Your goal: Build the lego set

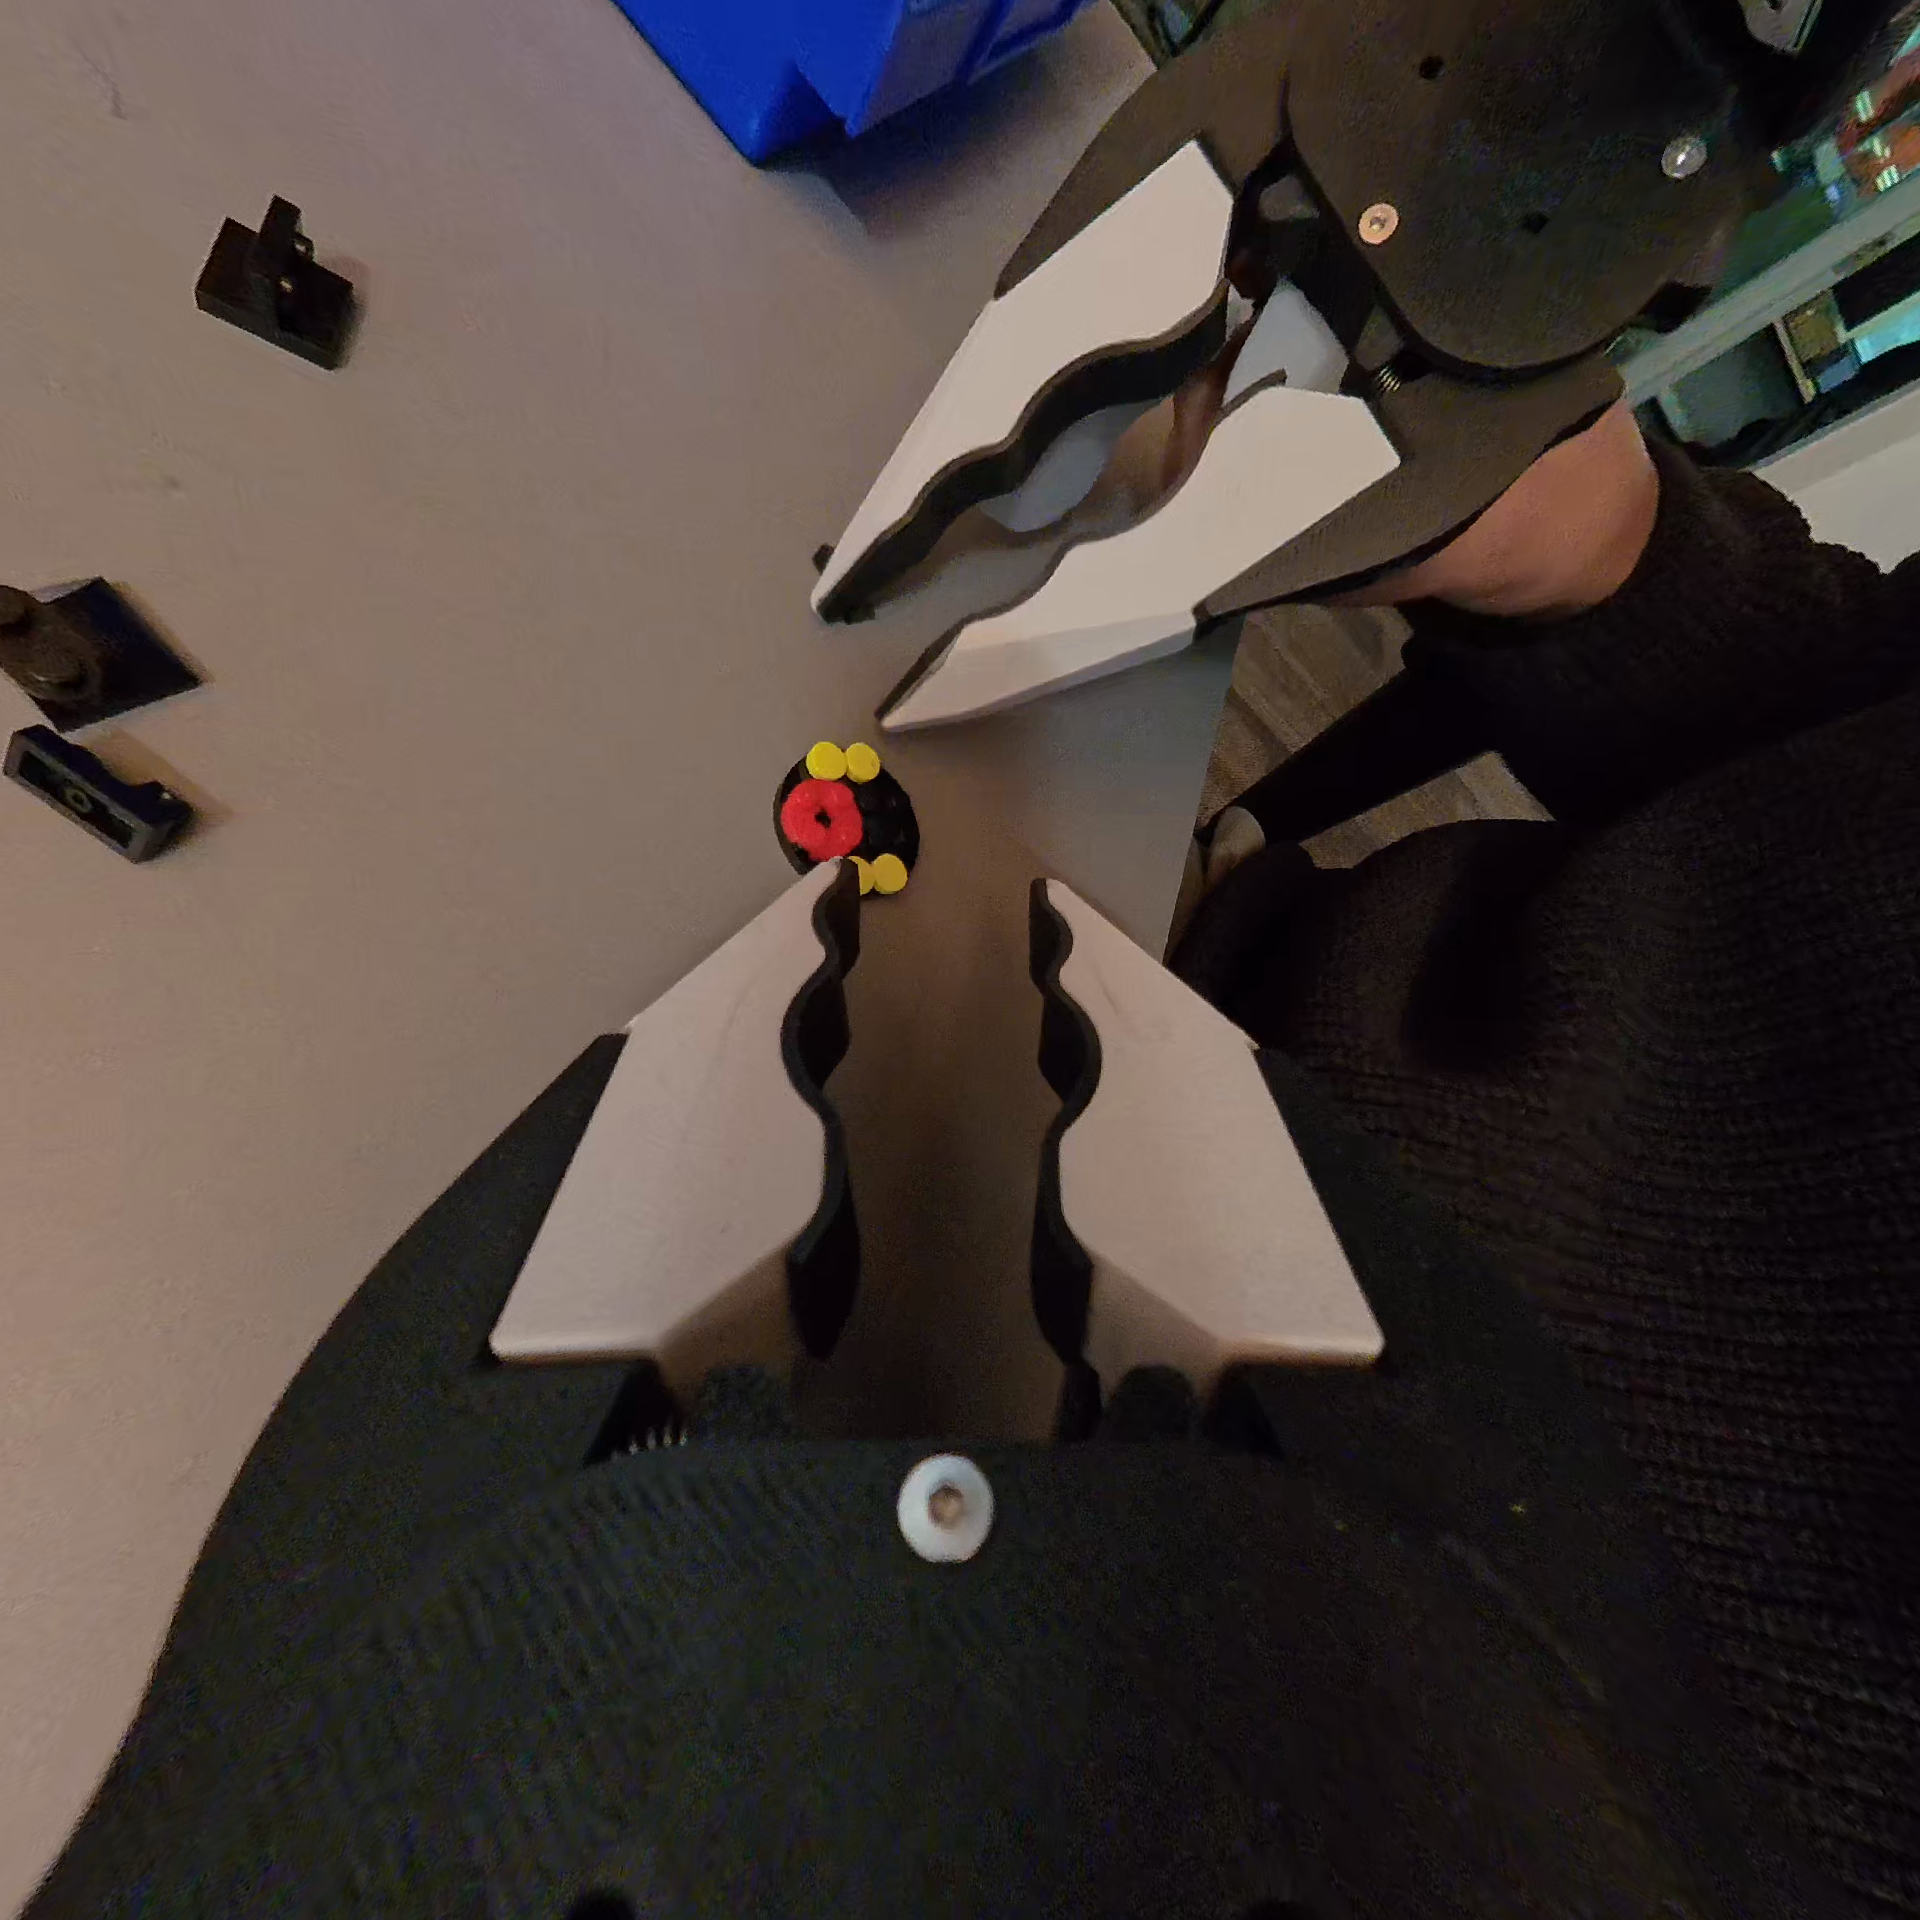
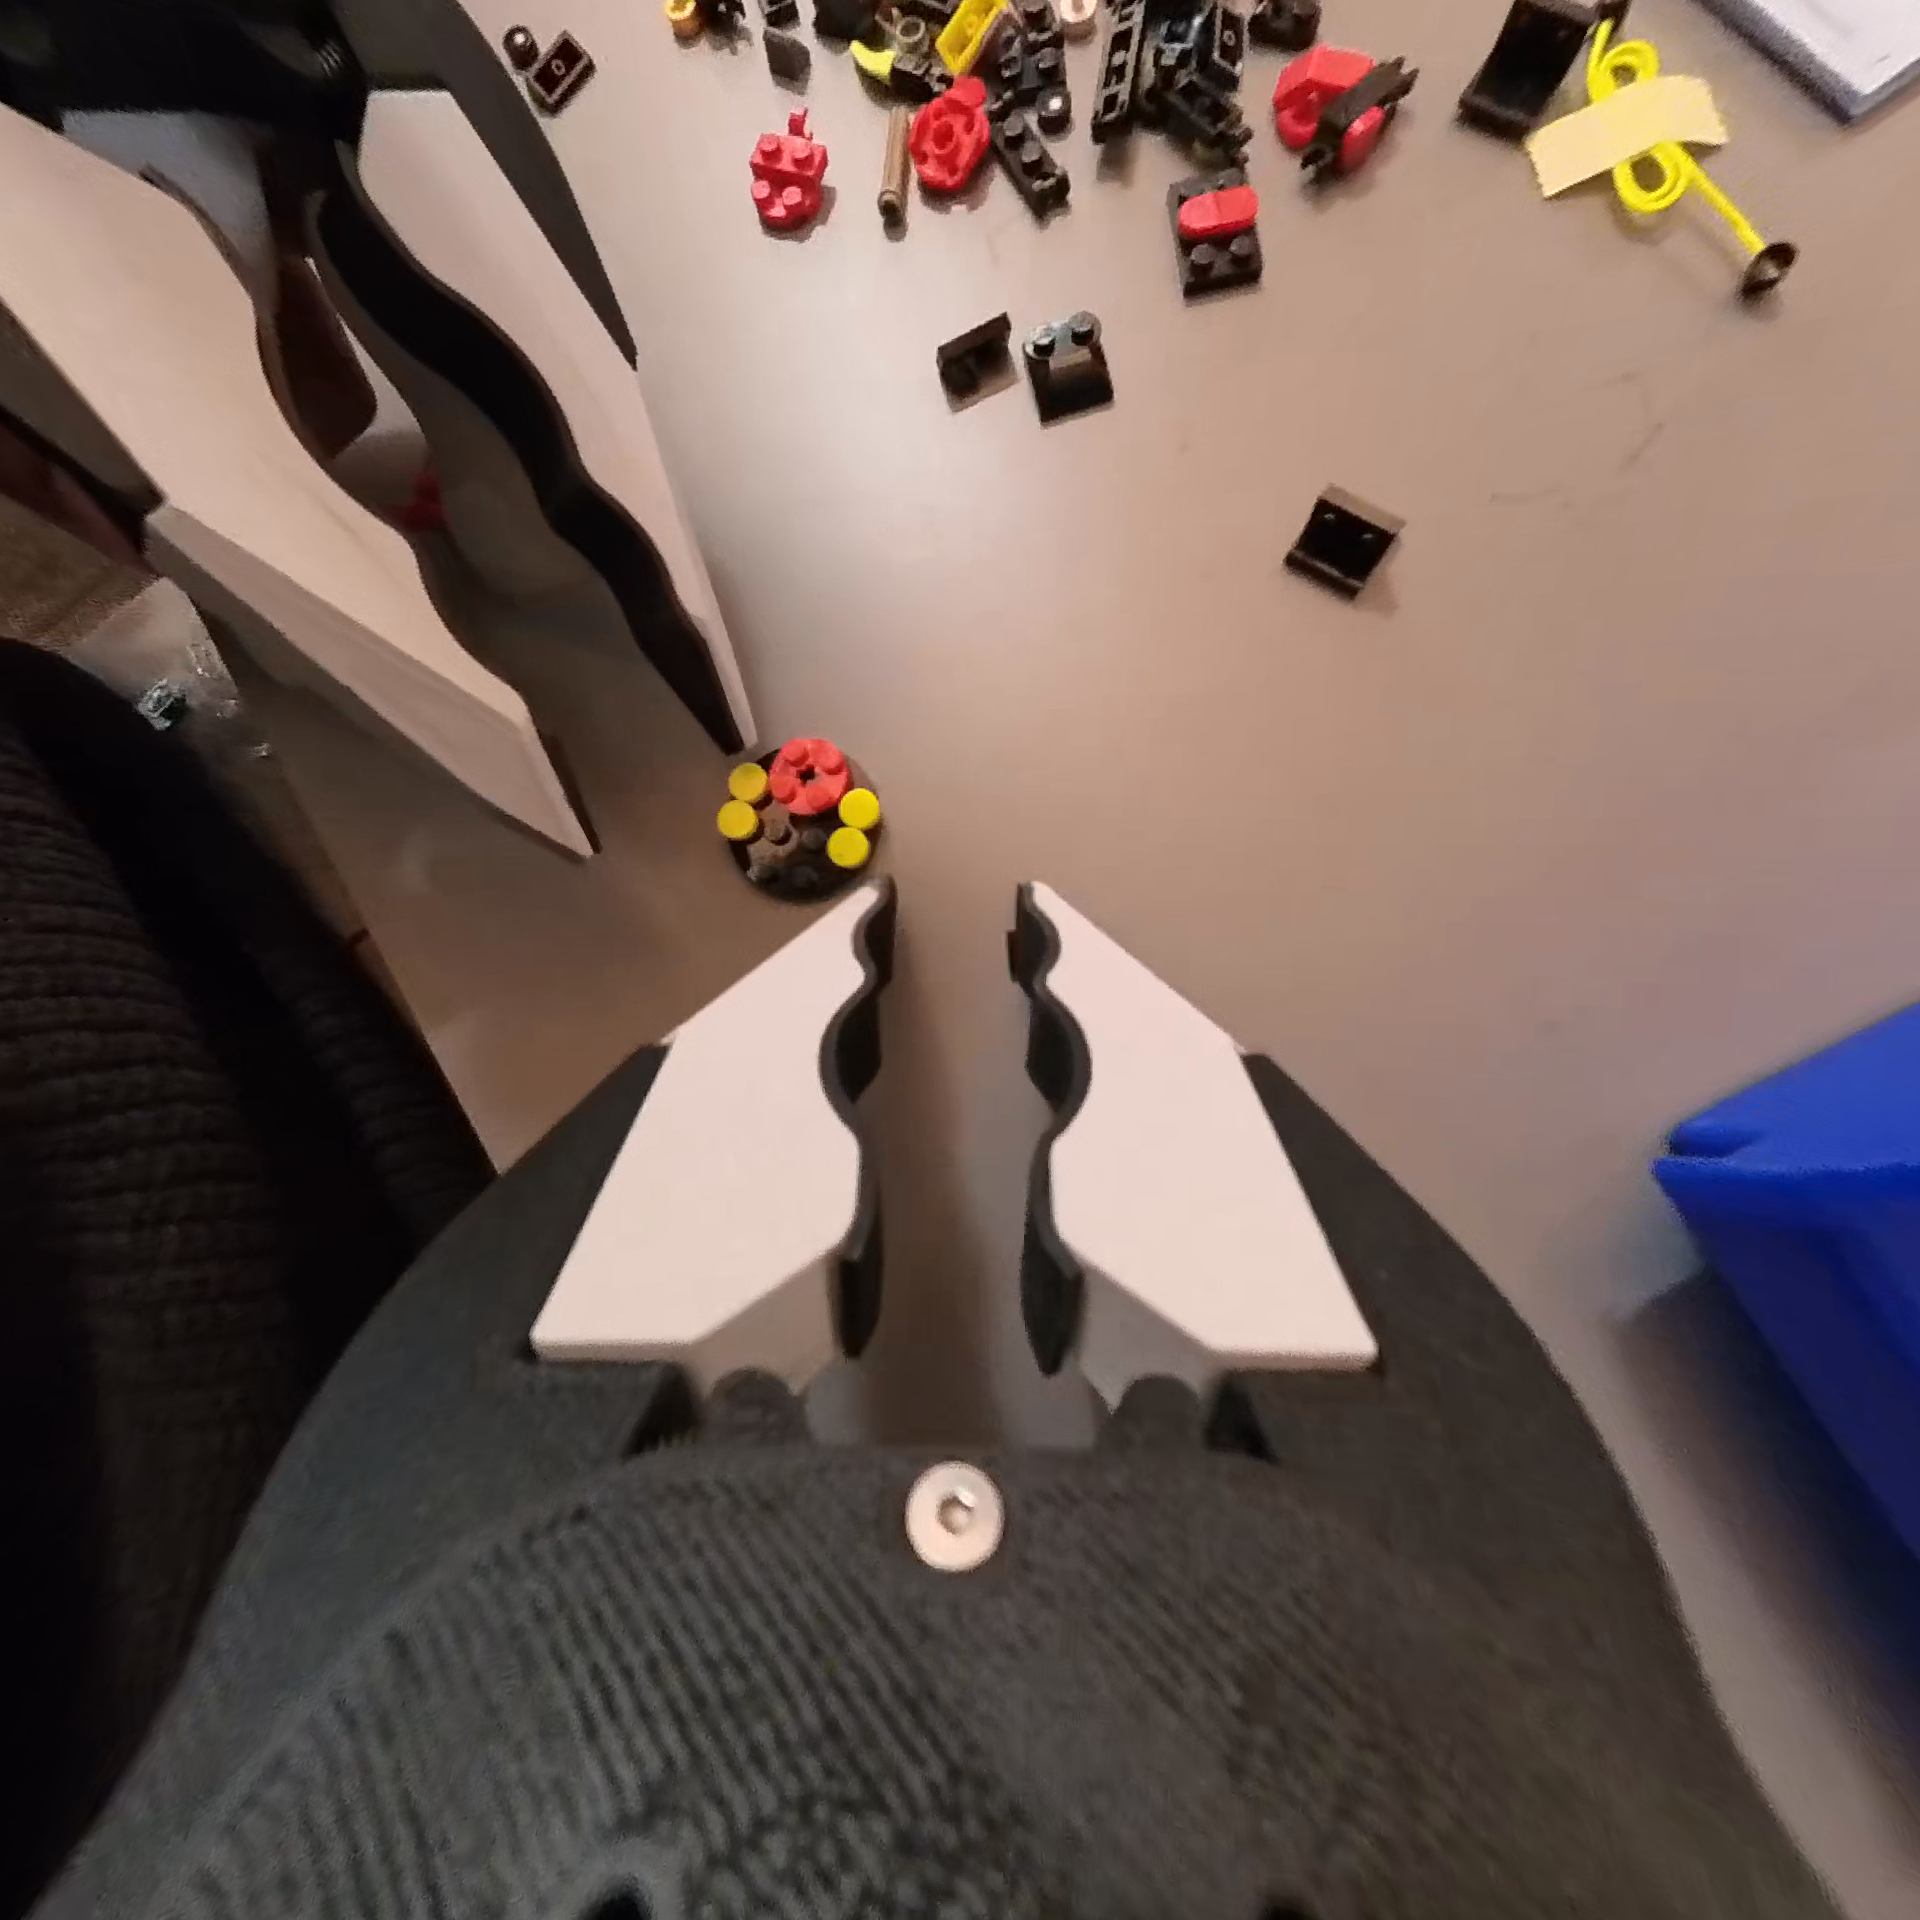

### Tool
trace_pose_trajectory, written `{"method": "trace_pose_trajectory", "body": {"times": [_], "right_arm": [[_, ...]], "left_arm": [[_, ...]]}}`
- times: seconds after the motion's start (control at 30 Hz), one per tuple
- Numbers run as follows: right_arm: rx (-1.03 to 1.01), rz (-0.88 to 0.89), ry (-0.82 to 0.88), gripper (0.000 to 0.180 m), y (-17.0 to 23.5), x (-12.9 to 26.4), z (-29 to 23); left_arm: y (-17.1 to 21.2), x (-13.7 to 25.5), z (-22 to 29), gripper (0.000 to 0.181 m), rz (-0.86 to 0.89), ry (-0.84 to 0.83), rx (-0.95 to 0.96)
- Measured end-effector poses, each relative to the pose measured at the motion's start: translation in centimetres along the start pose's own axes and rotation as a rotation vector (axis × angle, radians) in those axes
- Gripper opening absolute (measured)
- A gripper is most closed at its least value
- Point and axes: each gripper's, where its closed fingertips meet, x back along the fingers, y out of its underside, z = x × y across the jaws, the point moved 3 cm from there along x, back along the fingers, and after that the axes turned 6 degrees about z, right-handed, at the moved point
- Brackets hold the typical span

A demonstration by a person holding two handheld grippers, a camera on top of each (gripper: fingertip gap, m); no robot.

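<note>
A small round black lego assembly (image 1: 883,821) lies on the table near its edge, with a red round piece (image 1: 821,819) and several yellow studs on top. It also shows in the right wrist view (image 2: 795,868). My left gripper (image 1: 935,883) is open and empty; its left fingertip (image 1: 831,883) is at the assembly's rim, and I cannot tell if it touches. My right gripper (image 2: 954,891) is open and empty, its tips just right of the assembly. Each gripper shows in the other's view, the right one (image 1: 862,660) and the left one (image 2: 665,795).
A heap of loose red, black and yellow pieces (image 2: 1039,114) lies at the far side, with a taped yellow string (image 2: 1631,145). Single black pieces (image 2: 1340,540) (image 1: 275,281) lie apart. A blue bin (image 2: 1808,1195) stands to the right. The table edge (image 1: 1195,790) is close. About 6 cm separates my left fingertips from my right.
</note>
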Motion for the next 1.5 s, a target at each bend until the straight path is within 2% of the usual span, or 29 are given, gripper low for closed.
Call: {"method": "trace_pose_trajectory", "body": {"times": [0.17, 0.27, 0.47, 0.67, 0.8, 1.13, 1.23, 1.33, 1.5], "right_arm": [[0.057, 0.073, 0.077, 0.020, -1.3, 1.5, 0.9], [0.079, 0.019, 0.126, 0.025, -0.5, 1.6, 1.6], [0.089, -0.043, 0.117, 0.030, 0.3, 0.9, 1.4], [0.072, -0.065, 0.111, 0.024, 0.6, 0.5, 1.6], [0.062, -0.059, 0.107, 0.015, 0.6, 0.5, 1.5], [0.059, 0.011, 0.131, 0.014, -0.7, 1.6, 1.4], [0.053, 0.018, 0.063, 0.014, -0.9, 1.6, -0.1], [0.064, 0.012, -0.016, 0.014, -0.9, 0.8, -2.0], [0.168, -0.047, 0.020, 0.015, -0.2, -0.2, -2.6]], "left_arm": [[-0.1, 0.1, -0.1, 0.030, 0.003, -0.004, 0.001], [-0.1, 0.1, -0.2, 0.030, 0.005, -0.005, 0.007], [0.1, 0.0, -0.1, 0.031, -0.005, -0.002, 0.010], [0.2, -0.1, -0.1, 0.032, -0.011, 0.002, 0.016], [0.6, -0.3, -0.1, 0.032, -0.033, -0.001, 0.021], [1.1, -1.5, 2.1, 0.036, -0.049, 0.084, 0.017], [1.0, -1.5, 2.5, 0.035, -0.045, 0.096, 0.009], [0.1, -0.9, 2.1, 0.032, 0.001, 0.088, 0.017], [-0.7, 0.1, 0.1, 0.029, 0.054, 0.007, 0.056]]}}
